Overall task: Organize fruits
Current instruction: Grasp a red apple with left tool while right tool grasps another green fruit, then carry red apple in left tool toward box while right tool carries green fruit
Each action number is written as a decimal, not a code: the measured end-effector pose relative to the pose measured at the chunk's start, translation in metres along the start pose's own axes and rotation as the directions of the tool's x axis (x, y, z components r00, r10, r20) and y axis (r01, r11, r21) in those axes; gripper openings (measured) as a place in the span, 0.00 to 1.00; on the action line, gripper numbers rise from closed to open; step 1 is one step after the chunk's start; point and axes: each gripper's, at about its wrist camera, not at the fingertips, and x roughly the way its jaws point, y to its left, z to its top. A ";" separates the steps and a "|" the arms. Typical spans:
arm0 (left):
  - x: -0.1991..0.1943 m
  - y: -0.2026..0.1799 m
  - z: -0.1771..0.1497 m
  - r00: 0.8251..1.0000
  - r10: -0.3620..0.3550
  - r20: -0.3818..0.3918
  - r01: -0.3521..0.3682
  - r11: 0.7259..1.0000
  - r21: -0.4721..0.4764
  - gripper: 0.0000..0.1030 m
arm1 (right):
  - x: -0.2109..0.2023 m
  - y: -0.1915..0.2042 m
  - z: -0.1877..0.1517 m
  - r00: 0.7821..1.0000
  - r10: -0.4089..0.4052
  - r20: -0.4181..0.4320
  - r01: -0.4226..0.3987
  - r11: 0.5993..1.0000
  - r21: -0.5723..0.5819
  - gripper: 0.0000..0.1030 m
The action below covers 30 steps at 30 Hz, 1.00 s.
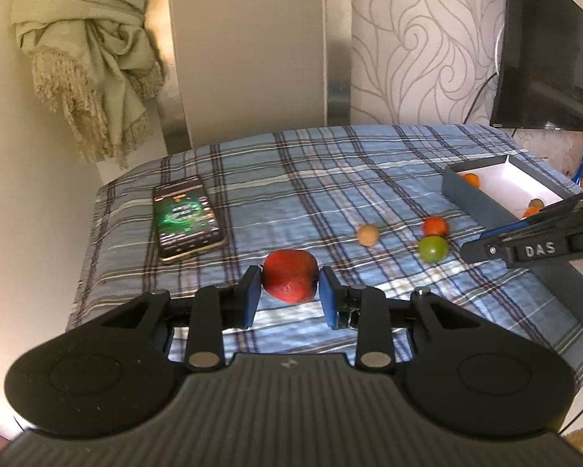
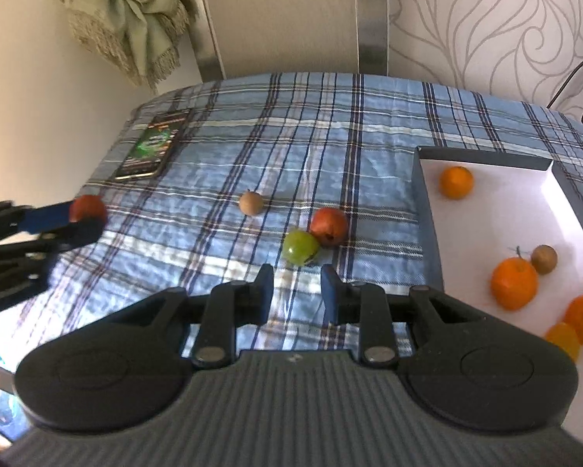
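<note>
Reading "DAS", the right gripper (image 1: 472,251) side bears the only legible writing. Clamped in the left gripper (image 1: 290,286) above the plaid cloth (image 1: 330,163) sits a red apple (image 1: 289,281). Only the right view shows the gray box (image 2: 427,210) interior holding oranges (image 2: 513,282); its own jaws stand nearly together, empty.

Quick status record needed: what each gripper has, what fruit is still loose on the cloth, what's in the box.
left gripper: shut on red apple
right gripper: shut, empty
loose on cloth: green apple, red-orange fruit, small brown fruit
box: four orange fruits, one small brown fruit
other: phone on cloth
</note>
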 end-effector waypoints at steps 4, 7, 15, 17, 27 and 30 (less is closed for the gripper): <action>0.000 0.015 -0.002 1.000 0.011 -0.011 -0.011 1.000 -0.010 0.36 | 0.018 -0.001 0.005 1.000 -0.020 -0.019 0.021 1.000 0.019 0.29; 0.001 0.024 -0.003 1.000 0.018 -0.013 -0.018 1.000 -0.021 0.36 | 0.030 0.002 0.007 0.999 -0.029 -0.035 0.029 0.999 0.016 0.29; 0.004 0.037 -0.005 1.000 0.021 -0.017 -0.021 0.999 -0.030 0.36 | 0.046 0.006 0.007 0.997 -0.053 -0.048 0.054 0.998 0.019 0.30; 0.005 0.039 -0.006 1.000 0.019 -0.015 -0.020 0.999 -0.028 0.36 | 0.048 0.006 0.007 0.997 -0.058 -0.053 0.059 0.998 0.019 0.30; 0.010 0.038 -0.005 1.000 0.003 -0.015 -0.003 1.000 -0.020 0.36 | 0.051 0.012 0.005 0.995 -0.083 -0.055 0.082 0.996 -0.024 0.29; 0.012 0.035 -0.005 1.000 -0.003 -0.016 0.003 1.000 -0.016 0.36 | 0.047 0.012 0.005 0.996 -0.080 -0.044 0.079 0.996 -0.030 0.28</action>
